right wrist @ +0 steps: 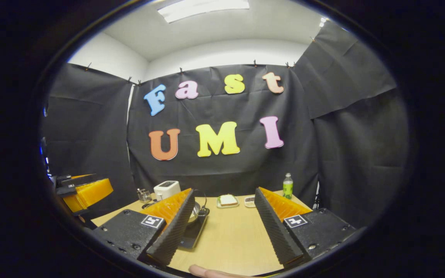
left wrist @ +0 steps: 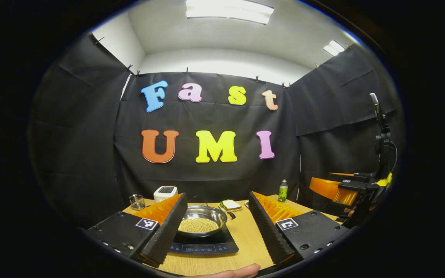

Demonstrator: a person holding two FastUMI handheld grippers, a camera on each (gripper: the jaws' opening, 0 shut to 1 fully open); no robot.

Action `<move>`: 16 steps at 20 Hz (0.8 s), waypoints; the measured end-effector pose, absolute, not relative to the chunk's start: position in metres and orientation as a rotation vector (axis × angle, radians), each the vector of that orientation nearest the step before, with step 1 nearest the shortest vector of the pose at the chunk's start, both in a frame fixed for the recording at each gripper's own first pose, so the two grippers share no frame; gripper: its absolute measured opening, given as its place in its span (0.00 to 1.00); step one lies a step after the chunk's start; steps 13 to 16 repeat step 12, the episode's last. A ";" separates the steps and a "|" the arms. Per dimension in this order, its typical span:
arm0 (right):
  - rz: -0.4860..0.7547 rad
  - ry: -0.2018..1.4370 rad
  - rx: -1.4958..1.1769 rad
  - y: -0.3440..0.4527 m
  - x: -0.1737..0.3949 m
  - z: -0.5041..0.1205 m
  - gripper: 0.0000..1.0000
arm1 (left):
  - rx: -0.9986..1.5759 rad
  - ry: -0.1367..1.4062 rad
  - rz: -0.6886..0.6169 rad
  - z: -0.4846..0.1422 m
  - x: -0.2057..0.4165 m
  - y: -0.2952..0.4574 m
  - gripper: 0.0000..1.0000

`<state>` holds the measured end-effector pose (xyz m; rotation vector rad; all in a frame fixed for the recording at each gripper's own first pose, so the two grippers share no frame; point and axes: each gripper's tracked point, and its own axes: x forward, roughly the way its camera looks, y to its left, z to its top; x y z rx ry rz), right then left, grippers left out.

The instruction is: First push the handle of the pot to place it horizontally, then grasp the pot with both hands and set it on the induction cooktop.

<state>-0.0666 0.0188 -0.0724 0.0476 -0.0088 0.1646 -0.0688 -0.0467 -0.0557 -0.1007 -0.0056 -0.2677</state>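
Note:
A steel pot holding yellowish grains sits on the black induction cooktop on the wooden table. My left gripper is open, held back above the table's near edge, and the pot lies ahead between its fingers, untouched. In the right gripper view the pot and cooktop are partly hidden behind that gripper's left finger. My right gripper is open over bare table, to the right of the cooktop. Each gripper also appears in the other's view, off to the side: right gripper, left gripper.
At the table's back stand a white appliance, a small glass, a sandwich on a plate and a green bottle. The wooden table has bare room right of the cooktop. A fingertip shows at the bottom edge.

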 end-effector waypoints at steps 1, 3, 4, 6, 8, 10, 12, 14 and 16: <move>0.169 -0.020 0.050 0.021 -0.068 -0.069 0.96 | -0.105 -0.004 -0.266 -0.057 -0.069 -0.045 0.95; 0.178 -0.040 0.053 0.024 -0.070 -0.065 0.96 | -0.117 -0.003 -0.264 -0.058 -0.070 -0.044 0.95; 0.184 -0.046 0.052 0.027 -0.072 -0.065 0.98 | -0.128 -0.010 -0.255 -0.056 -0.069 -0.041 0.95; 0.191 -0.053 0.043 0.030 -0.073 -0.065 0.96 | -0.139 -0.008 -0.235 -0.058 -0.067 -0.035 0.95; 0.190 -0.054 0.035 0.031 -0.072 -0.067 0.96 | -0.147 -0.002 -0.232 -0.062 -0.065 -0.032 0.95; 0.193 -0.054 0.049 0.033 -0.071 -0.068 0.98 | -0.155 0.003 -0.239 -0.065 -0.066 -0.032 0.95; 0.196 -0.044 0.056 0.033 -0.070 -0.070 0.96 | -0.157 0.005 -0.237 -0.065 -0.066 -0.029 0.95; 0.196 -0.044 0.056 0.033 -0.070 -0.070 0.96 | -0.157 0.005 -0.237 -0.065 -0.066 -0.029 0.95; 0.196 -0.044 0.056 0.033 -0.070 -0.070 0.96 | -0.157 0.005 -0.237 -0.065 -0.066 -0.029 0.95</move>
